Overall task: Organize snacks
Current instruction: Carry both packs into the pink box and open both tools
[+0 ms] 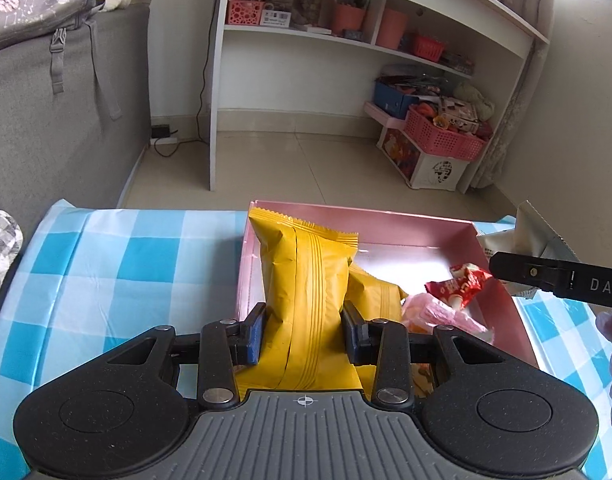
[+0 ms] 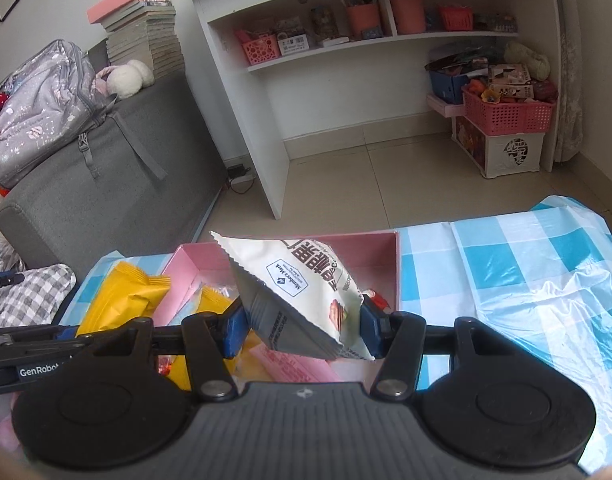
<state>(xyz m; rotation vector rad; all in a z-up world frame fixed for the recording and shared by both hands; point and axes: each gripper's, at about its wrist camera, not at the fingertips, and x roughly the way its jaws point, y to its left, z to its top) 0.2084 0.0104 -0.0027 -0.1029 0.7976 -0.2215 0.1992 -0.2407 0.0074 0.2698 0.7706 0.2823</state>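
Over the pink box [image 1: 406,224] — both fingers hide packet bottoms.

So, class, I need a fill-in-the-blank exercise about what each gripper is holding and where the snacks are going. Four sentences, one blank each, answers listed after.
1. The left gripper is shut on a ____ snack packet.
2. The right gripper grips a white packet printed with the brand Member's ____.
3. Both packets are held over a ____ box.
4. The tablecloth has a blue and white ____ pattern.

Missing words: yellow; Mark; pink; checked
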